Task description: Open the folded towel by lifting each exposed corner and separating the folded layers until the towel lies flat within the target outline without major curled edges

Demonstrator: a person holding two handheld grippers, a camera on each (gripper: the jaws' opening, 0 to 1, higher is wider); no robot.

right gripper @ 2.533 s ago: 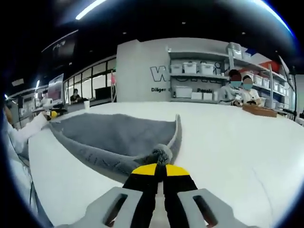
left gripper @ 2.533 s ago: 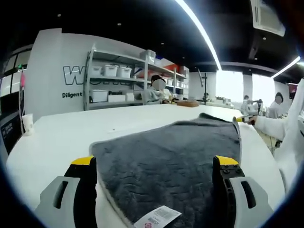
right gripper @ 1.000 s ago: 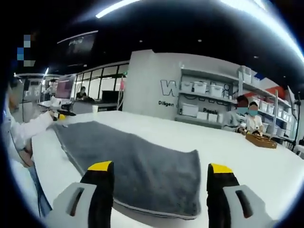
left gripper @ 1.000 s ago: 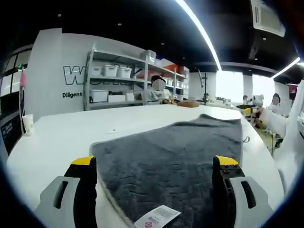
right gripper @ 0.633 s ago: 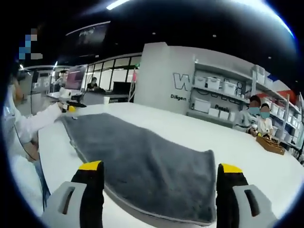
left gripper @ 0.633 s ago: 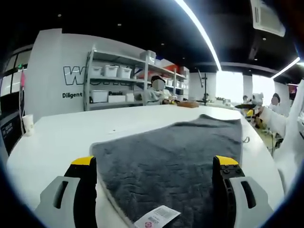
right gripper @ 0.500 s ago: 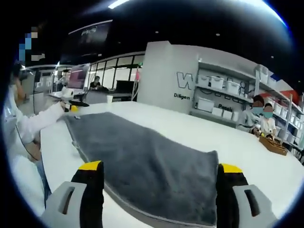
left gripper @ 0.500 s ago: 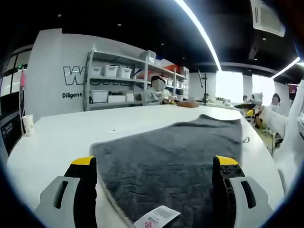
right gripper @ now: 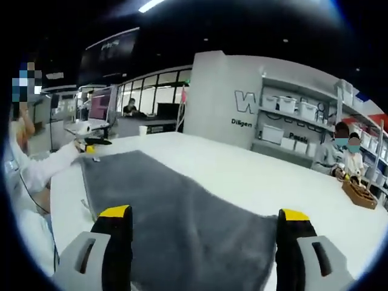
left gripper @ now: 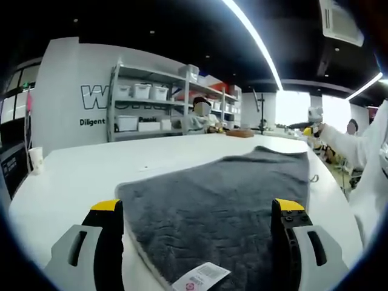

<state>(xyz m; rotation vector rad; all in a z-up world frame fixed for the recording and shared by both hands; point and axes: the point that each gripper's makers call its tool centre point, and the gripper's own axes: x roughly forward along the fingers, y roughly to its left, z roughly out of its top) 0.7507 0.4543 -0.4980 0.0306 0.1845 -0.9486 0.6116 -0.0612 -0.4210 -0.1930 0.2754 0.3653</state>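
A dark grey towel (left gripper: pixel 224 200) lies spread flat on the white table (left gripper: pixel 79 176), with a white printed label (left gripper: pixel 200 277) at its near edge. My left gripper (left gripper: pixel 197 206) stands open low over that near edge, its jaws wide apart with nothing between them. In the right gripper view the same towel (right gripper: pixel 182 206) runs away to the left. My right gripper (right gripper: pixel 204 213) hangs open above the towel's near end, holding nothing. The left gripper (right gripper: pixel 91 145) shows small at the towel's far end. The right gripper (left gripper: pixel 312 118) is raised at the far right of the left gripper view.
A person's white sleeve (left gripper: pixel 354 148) reaches in along the table's side. A paper cup (left gripper: pixel 35 159) stands at the table's far left edge. A wooden box (right gripper: pixel 362 195) sits far right. Shelves with white bins (left gripper: pixel 142 106) and seated people are behind the table.
My right gripper, shut on a lifted towel corner 2.5 s ago, has let go, opened and risen. The towel's edge has dropped flat. The left gripper has not moved.
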